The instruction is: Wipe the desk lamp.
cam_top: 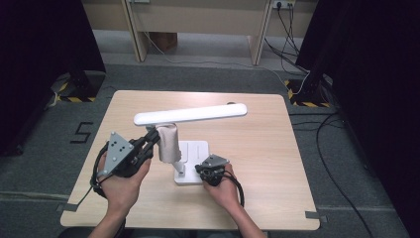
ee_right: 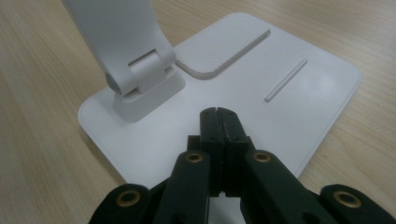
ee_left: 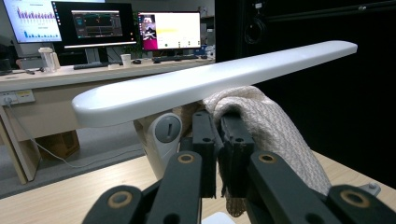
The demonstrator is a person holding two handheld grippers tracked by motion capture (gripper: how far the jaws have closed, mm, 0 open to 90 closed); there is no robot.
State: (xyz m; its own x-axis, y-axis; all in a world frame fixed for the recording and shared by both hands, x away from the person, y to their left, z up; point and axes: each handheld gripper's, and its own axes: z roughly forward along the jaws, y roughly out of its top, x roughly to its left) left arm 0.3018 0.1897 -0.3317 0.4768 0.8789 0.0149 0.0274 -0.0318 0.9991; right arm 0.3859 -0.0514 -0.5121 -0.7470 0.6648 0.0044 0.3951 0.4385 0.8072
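Two grippers are at work on one white desk lamp (cam_top: pixel 190 115); the left gripper (ee_left: pixel 223 122) is clenched on a beige cloth (ee_left: pixel 275 135), pinching it just under the lamp's long head, and the right gripper (ee_right: pixel 218 116) has its jaws pressed together on nothing, tips resting on the lamp base (ee_right: pixel 299 102) and seemingly pinning it down. In the high view the cloth (cam_top: pixel 167 143) drapes over the lamp's upright arm at about 1 o'clock from the left gripper (cam_top: pixel 148 140), while the right gripper (cam_top: pixel 209 171) sits at the base's 4 o'clock corner. A hard sideways wipe could likely swing the hinged head or tip the lamp; the right tips may skid off the smooth base; the cloth could slip free of its narrow pinch, or snag at the hinge.
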